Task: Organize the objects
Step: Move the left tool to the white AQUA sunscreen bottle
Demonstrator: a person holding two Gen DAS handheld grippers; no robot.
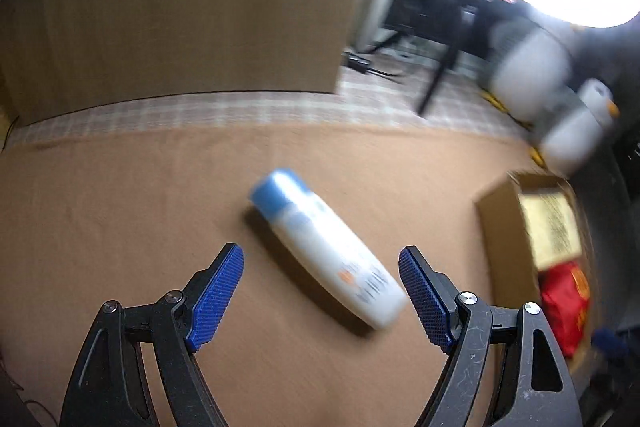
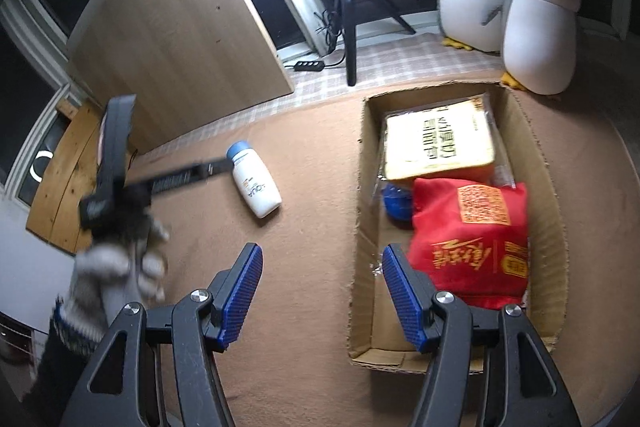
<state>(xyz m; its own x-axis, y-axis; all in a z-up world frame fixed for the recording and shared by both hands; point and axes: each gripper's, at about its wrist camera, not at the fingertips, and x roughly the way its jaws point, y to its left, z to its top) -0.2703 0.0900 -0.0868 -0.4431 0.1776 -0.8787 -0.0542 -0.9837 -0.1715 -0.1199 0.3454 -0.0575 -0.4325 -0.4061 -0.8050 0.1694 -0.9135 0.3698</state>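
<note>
A white bottle with a blue cap (image 1: 326,247) lies on its side on the brown mat, just ahead of my open left gripper (image 1: 320,293), between its blue pads but beyond their tips. It also shows in the right wrist view (image 2: 254,185). A cardboard box (image 2: 362,195) holds a red packet (image 2: 470,243), a yellow packet (image 2: 438,141) and a blue object (image 2: 396,203). My right gripper (image 2: 322,293) is open and empty, over the box's left wall. The left gripper's tool shows blurred in the right wrist view (image 2: 116,163), held by a gloved hand.
The box also shows at the right edge of the left wrist view (image 1: 502,239). Two plush penguins (image 2: 536,23) stand behind the box. A ring light on a tripod (image 2: 350,27) and a wooden panel (image 2: 176,39) stand at the back on a checked cloth.
</note>
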